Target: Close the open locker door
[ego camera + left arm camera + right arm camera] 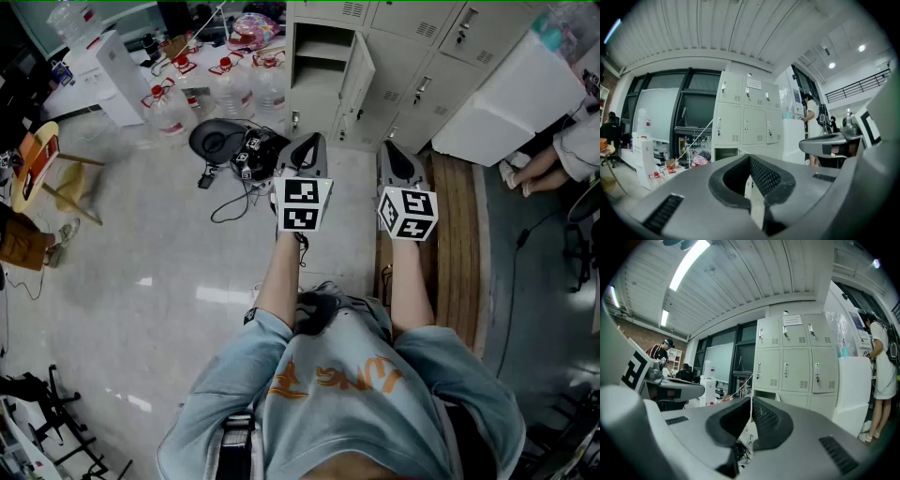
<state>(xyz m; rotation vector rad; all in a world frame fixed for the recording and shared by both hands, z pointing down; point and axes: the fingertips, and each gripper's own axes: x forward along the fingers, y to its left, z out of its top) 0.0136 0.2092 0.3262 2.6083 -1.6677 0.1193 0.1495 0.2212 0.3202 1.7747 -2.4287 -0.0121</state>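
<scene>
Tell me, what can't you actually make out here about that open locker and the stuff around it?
- Open locker door: in the gripper views, the left gripper and right gripper cover most of it.
- Locker interior: head view, too small and shadowed to tell its contents.
- Paper notice on the top lockers: print too small in both gripper views.
- Person: cut off by the head view's right edge.

- The locker door (360,82) is pale grey and stands swung wide open, edge-on toward the room.
- It belongs to the bottom-left compartment (317,101) of the locker bank (427,56), whose inner shelf (322,58) is exposed.
</scene>
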